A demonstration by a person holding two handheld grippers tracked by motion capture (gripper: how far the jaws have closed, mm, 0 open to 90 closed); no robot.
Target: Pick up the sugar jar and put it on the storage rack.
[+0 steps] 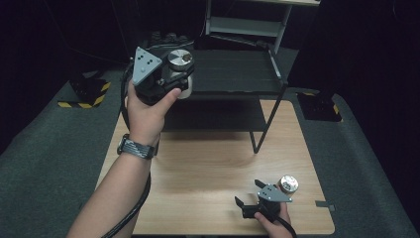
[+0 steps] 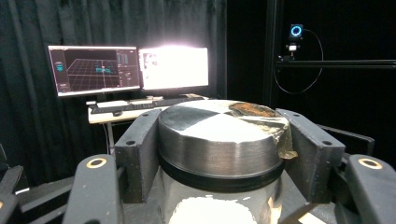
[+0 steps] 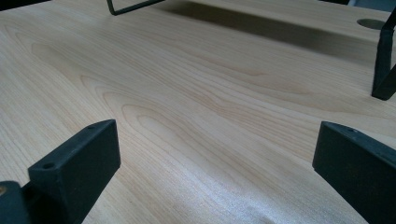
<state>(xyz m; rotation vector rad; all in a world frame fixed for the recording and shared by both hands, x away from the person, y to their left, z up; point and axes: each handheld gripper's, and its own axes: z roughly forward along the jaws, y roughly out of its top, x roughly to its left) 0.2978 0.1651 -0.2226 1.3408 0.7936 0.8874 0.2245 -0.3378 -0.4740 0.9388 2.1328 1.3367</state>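
Left tool (image 2: pixel 217 154) clamped on metal-lidded jar (image 2: pixel 219 140) — above the table (image 1: pixel 208 173).

The jar (image 2: pixel 219 154) is cut off by the lower edge of the left gripper view, and the white content inside is too blurred to identify.

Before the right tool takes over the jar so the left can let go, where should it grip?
Grip the clear glass body below the metal lid, coming in level from the side away from the left tool, whose jaws already clamp the lid. The round, upright jar probably suits opposed jaws there.
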